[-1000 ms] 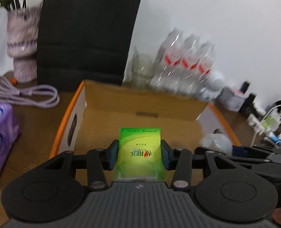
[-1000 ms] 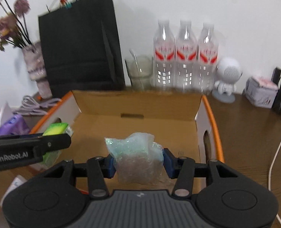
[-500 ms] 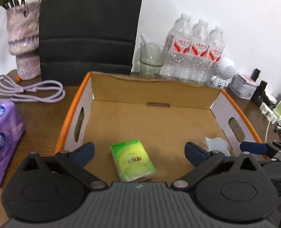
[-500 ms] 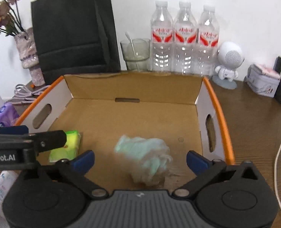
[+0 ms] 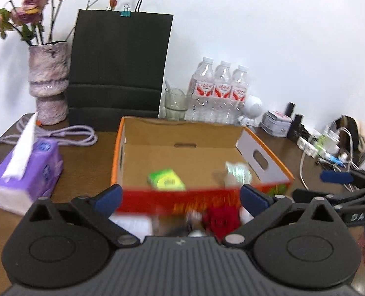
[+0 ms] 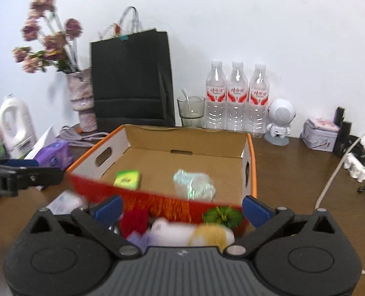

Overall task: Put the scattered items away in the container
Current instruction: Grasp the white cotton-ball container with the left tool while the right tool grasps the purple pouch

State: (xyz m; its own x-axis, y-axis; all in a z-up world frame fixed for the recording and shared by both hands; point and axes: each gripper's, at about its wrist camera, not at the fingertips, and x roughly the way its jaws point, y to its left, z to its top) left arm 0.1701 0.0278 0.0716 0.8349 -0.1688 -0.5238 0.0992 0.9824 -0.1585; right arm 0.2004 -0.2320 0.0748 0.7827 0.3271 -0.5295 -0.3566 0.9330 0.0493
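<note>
An open cardboard box [image 5: 182,130] [image 6: 187,135] with orange rims stands on the brown table. Inside lie a green tissue pack [image 5: 166,179] [image 6: 127,179] and a crumpled clear plastic bag [image 5: 239,172] [image 6: 193,185]. My left gripper [image 5: 180,197] is open and empty, in front of the box's red front wall. My right gripper [image 6: 181,206] is open and empty, also before that wall. Below the wall lie blurred small items: a red one [image 6: 134,222], a white pack [image 6: 64,201], a green one [image 6: 223,215].
A purple tissue box [image 5: 27,170] sits left of the box. Behind stand a black paper bag [image 5: 119,74], a vase with dried flowers [image 5: 48,81], a glass, three water bottles [image 6: 236,98] and a white robot figure [image 6: 280,120]. Cables and a power strip [image 6: 355,167] lie right.
Both grippers opened and dropped the tissue pack and plastic bag into the box, then pulled back and up over the box's front wall.
</note>
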